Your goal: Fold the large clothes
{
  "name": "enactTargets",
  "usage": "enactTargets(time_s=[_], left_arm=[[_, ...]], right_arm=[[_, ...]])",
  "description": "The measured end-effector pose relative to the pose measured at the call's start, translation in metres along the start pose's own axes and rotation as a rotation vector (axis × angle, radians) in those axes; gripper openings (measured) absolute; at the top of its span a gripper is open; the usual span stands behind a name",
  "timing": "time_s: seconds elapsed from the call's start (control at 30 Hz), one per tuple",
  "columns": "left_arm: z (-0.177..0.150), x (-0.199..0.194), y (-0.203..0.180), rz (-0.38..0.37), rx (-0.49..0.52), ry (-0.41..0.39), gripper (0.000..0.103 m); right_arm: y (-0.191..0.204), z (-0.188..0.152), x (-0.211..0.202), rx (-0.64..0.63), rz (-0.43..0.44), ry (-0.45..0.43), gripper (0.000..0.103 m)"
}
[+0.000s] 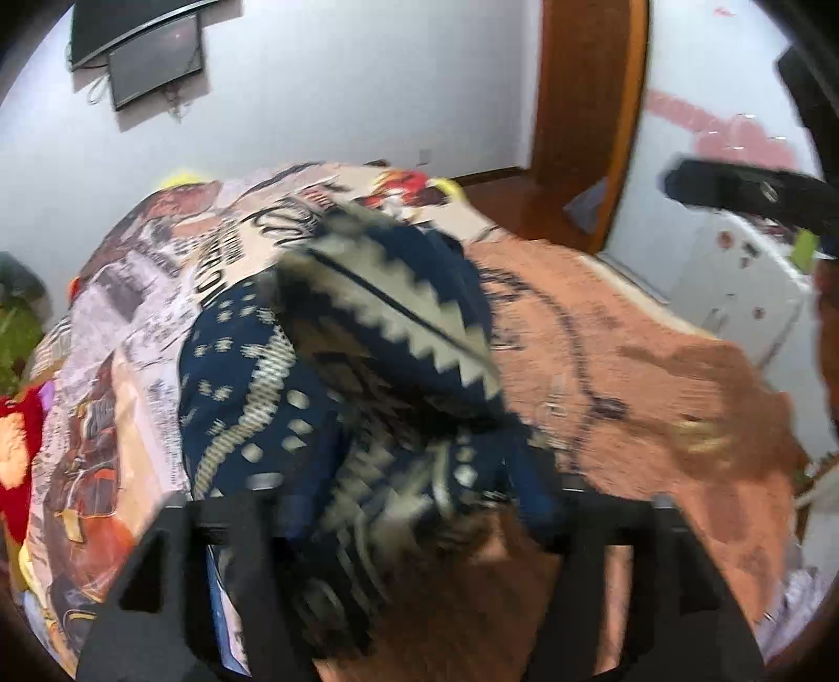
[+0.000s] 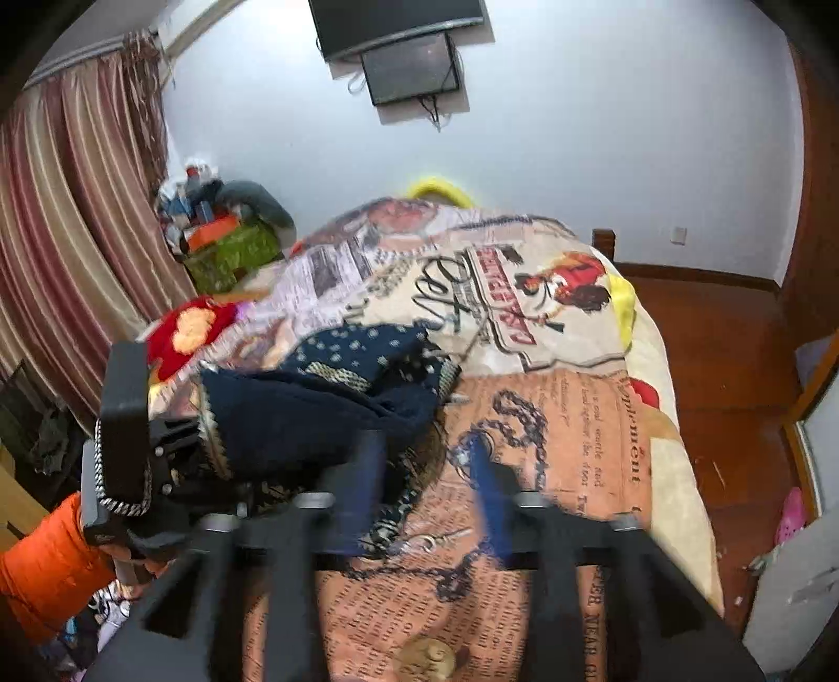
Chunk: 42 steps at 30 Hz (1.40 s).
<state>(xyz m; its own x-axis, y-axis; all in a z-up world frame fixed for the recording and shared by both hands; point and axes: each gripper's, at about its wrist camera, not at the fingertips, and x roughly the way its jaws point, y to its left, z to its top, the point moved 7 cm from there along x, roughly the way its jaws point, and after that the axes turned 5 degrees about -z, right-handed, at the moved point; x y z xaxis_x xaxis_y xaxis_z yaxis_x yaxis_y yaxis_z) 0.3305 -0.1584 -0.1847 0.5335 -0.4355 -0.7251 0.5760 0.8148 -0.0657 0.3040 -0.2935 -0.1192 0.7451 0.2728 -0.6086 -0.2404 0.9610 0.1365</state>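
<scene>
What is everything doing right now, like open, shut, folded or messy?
Left tool: open, not gripping; the garment lies bunched between its fingers.
Right tool: open, empty.
Navy patterned garment: crumpled in a heap on the bed, not yet neatly folded.
Printed bedspread: spread over the bed.
Wall screen: dark.
Curtain: drawn.

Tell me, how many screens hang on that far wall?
2: a big dark screen high on the wall, and a smaller screen just beneath it, partly overlapped. The picture's edge crops the big one; no others show.
</scene>
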Motion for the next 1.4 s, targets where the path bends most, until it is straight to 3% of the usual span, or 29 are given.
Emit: enactTargets(time_s=[0.1, 0.27, 0.4, 0.47, 0.6, 0.77, 0.87, 1.03, 1.2, 1.4], left_arm=[[-0.001, -0.022, -0.006, 0.001, -0.001, -0.015, 0.072], [-0.002, -0.060, 0.012, -0.034, -0.096, -0.054, 0.072], [-0.002, -0.091, 0.046, -0.017, -0.192, -0.095, 0.074], [-0.004, -0.098, 0.066, 0.027, -0.230, -0.110, 0.080], [-0.015, -0.082, 0.107, 0.111, -0.325, -0.078, 0.080], [-0.045, -0.028, 0.119, 0.045, -0.403, 0.052, 0.080], [-0.054, -0.021, 0.114, 0.004, -0.419, 0.035, 0.081], [-0.064, -0.014, 0.112, -0.051, -0.435, 0.055, 0.081], [-0.079, -0.005, 0.095, -0.019, -0.362, 0.091, 0.087], [-0.090, -0.010, 0.100, -0.047, -0.402, 0.123, 0.087]], right_arm=[[0.007, 0.008, -0.011, -0.002, 0.026, -0.060, 0.077], [0.018, 0.021, -0.009, -0.007, 0.028, -0.061, 0.078], [0.039, 0.039, 0.005, -0.014, 0.067, -0.037, 0.078], [0.057, 0.047, 0.016, -0.043, 0.086, -0.014, 0.079], [0.090, 0.049, 0.045, -0.100, 0.106, 0.053, 0.079], [0.105, 0.023, 0.090, -0.119, 0.124, 0.216, 0.079], [0.087, -0.001, 0.108, -0.088, 0.109, 0.307, 0.079], [0.049, -0.038, 0.115, -0.103, 0.044, 0.392, 0.079], [0.021, -0.078, 0.124, -0.040, 0.041, 0.474, 0.079], [0.009, -0.092, 0.119, 0.062, 0.093, 0.513, 0.080]])
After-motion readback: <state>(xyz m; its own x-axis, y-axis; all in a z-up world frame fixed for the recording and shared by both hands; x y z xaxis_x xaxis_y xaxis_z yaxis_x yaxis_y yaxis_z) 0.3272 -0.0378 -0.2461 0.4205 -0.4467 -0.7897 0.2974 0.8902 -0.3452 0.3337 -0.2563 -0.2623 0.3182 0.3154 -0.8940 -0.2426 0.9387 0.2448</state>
